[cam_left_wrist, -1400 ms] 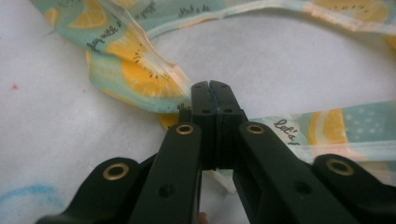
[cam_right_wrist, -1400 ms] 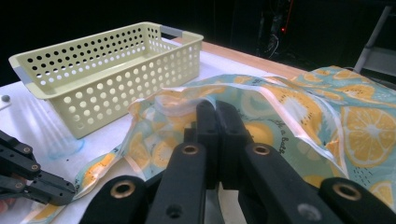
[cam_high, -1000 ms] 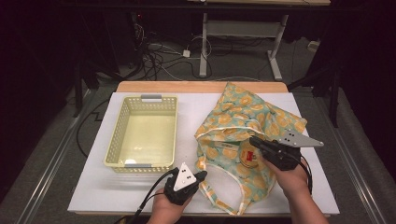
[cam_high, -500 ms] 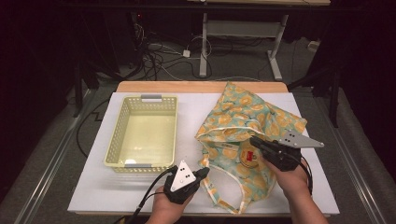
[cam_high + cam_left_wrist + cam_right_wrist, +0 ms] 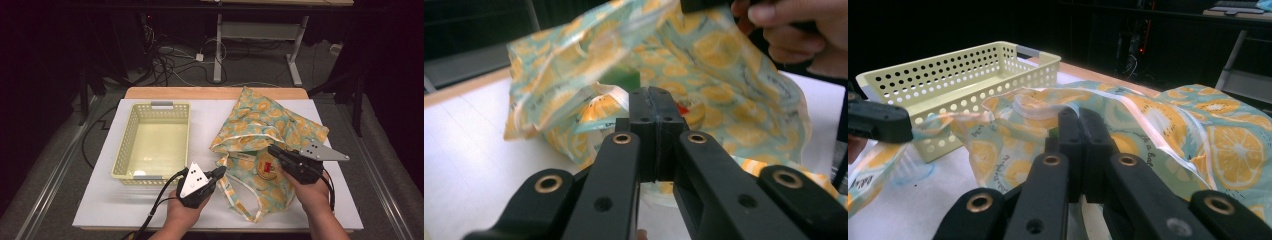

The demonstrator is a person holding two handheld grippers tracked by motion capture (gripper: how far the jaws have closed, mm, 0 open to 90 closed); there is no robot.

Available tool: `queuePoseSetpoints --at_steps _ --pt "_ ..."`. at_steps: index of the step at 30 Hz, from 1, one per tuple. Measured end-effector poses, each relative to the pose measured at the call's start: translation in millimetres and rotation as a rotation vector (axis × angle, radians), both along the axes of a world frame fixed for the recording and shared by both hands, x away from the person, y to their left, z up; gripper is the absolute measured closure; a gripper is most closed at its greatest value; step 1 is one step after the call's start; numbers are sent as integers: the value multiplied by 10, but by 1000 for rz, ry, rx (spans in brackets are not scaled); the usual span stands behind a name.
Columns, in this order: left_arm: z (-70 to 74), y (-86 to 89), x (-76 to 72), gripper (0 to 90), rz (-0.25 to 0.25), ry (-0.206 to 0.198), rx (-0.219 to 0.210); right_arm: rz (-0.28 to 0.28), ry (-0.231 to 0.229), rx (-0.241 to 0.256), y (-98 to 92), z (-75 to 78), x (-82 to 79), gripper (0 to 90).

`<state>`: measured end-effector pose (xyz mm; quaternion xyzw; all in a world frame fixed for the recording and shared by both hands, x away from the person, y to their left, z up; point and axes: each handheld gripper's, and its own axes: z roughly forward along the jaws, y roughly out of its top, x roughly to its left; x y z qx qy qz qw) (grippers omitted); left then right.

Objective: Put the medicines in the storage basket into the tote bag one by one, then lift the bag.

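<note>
Little has moved over the last second: both grippers hold nearly the same spots at the near edge of the bag, the left one perhaps nudged a touch toward it, and the bag's folds lie as they did.

At the left of the table sits the yellow basket, empty and untouched. Just right of its near corner, the left gripper reaches the bag's near-left hem; in the left gripper view its jaws stand together, with fabric right at their tips, though I cannot tell for sure whether cloth is pinched between them. The bag, printed with orange slices, lies crumpled across the right half of the table, its handles trailing toward the near edge. Something round and red-labelled shows at its mouth. The right gripper rests on the bag near that mouth; in the right gripper view its jaws are pressed together, seemingly on the rim.

With so little change, I judge that both grippers are settling their hold, likely to spread the mouth open.
</note>
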<state>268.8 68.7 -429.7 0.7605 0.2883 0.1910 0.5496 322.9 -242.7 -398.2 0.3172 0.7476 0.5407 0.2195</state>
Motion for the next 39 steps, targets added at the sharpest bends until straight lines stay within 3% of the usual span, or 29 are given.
queuePoseSetpoints --at_steps 5,18,23,31,39 --pt "67 -8 68 882 13 -26 -32 -7 -11 11 -4 16 6 900" --pt "275 -34 220 882 34 -87 -64 -29 -41 16 -1 90 76 900" --pt "558 -10 346 882 48 -147 -92 -50 -64 43 14 229 167 900" --pt "1014 -31 509 882 61 -256 -119 -86 -155 67 76 597 274 900" --pt "1483 -82 678 882 90 -349 -155 -139 -228 102 -31 936 399 900"
